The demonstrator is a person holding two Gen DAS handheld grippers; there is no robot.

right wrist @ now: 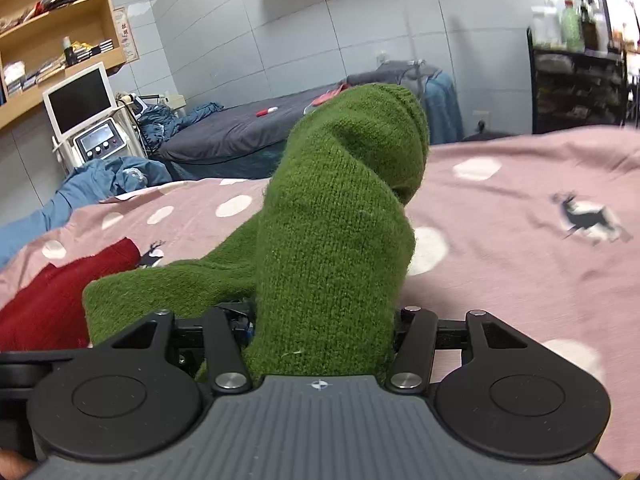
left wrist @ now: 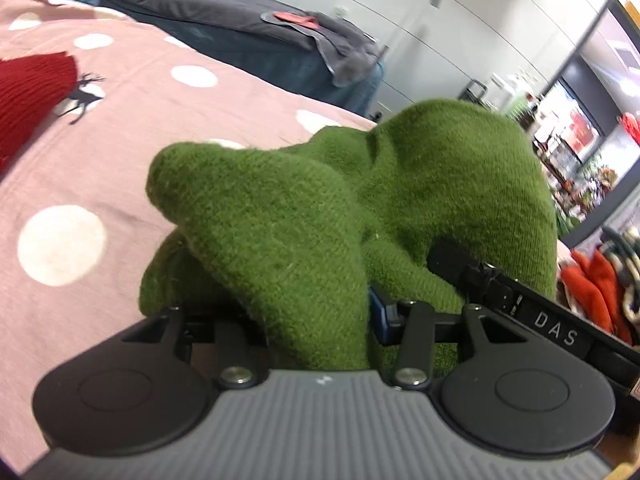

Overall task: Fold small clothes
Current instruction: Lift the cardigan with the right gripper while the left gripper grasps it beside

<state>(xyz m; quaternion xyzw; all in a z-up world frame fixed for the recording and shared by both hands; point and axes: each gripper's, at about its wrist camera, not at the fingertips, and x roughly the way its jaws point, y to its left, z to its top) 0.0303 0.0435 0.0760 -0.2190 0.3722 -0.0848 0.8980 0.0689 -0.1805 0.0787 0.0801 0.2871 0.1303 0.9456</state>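
Grip: while the green knit garment (left wrist: 320, 216) drapes over both tools, we see the left gripper (left wrist: 320, 304) and right gripper (right wrist: 324, 320) buried in it; pad contact hidden, so we cannot tell.
Place: bunched above the pink spotted bedspread (right wrist: 500, 240), red knit (right wrist: 52, 300) beside.
Axis: we judge it runs gripper to gripper, both equally near.

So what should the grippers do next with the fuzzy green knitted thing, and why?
Probably draw the two grippers apart to stretch the fuzzy green knitted garment flat above the pink dotted blanket. It is bunched and drapes over both grippers, hiding their fingers, so no edge is straight enough to fold yet.
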